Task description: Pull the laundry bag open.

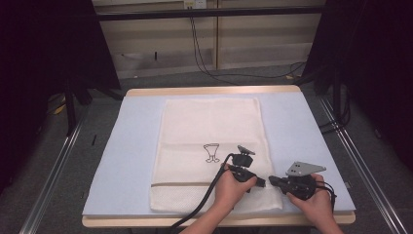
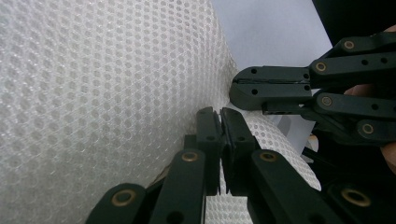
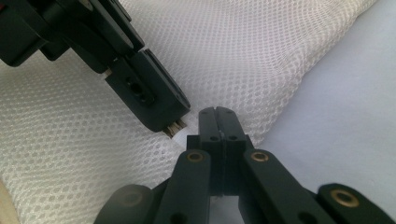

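With both grips so close together at the near right corner, I'd lift slowly and evenly so the mesh doesn't slip. My left gripper [image 2: 219, 114] has its fingers pinched together on the corner fabric; my right gripper [image 3: 218, 113] has its fingers together on the edge just beside it, mesh caught between, I judge. Next I'd draw the corner up and away without tugging sideways. The cream rectangular cloth bag with white mesh bottom band [image 1: 209, 141] lies flat, lengthwise down the middle of the pale blue padded worktop [image 1: 136, 141]. A small black goblet outline drawing [image 1: 212, 152] sits mid-cloth, farther off.
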`<state>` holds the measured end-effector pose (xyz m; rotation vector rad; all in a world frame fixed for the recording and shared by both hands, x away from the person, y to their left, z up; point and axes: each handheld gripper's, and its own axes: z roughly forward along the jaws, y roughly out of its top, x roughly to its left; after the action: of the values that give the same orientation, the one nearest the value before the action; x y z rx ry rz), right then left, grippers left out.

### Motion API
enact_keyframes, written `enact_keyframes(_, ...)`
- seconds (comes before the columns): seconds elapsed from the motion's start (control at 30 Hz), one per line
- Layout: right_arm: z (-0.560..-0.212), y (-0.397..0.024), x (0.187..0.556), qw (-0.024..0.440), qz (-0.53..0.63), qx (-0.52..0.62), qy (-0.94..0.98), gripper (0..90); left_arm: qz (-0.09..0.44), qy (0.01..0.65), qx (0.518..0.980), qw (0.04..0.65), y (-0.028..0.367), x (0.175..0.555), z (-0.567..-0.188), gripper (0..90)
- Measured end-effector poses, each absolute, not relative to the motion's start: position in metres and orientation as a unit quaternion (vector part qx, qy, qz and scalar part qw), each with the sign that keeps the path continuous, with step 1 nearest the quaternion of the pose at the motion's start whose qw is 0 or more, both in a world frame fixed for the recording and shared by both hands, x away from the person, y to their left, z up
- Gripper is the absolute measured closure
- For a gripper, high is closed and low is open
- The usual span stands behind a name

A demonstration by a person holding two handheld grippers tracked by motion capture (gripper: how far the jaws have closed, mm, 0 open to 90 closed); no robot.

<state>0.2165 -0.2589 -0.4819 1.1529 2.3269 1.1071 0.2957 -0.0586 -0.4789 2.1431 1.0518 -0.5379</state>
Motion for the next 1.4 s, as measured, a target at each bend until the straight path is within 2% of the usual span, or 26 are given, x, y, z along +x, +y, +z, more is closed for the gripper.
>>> enact_keyframes(0.03,-0.482,-0.259,0.217,0.159,0.385,0.401,0.816,90.0,-0.211,0.423,0.809,0.349,-0.06,0.294,-0.478,87.2)
enact_keyframes(0.07,-0.482,-0.259,0.217,0.159,0.385,0.401,0.816,90.0,-0.212,0.41,0.822,0.333,-0.057,0.295,-0.478,87.2)
enact_keyframes(0.67,-0.483,-0.258,0.216,0.165,0.377,0.388,0.825,90.0,-0.213,0.417,0.816,0.339,-0.034,0.298,-0.471,87.4)
enact_keyframes(1.33,-0.483,-0.258,0.216,0.164,0.377,0.387,0.825,90.0,-0.205,0.439,0.807,0.337,0.02,0.304,-0.462,87.3)
enact_keyframes(1.4,-0.483,-0.259,0.217,0.158,0.379,0.388,0.825,90.0,-0.217,0.441,0.801,0.341,0.023,0.305,-0.461,87.4)
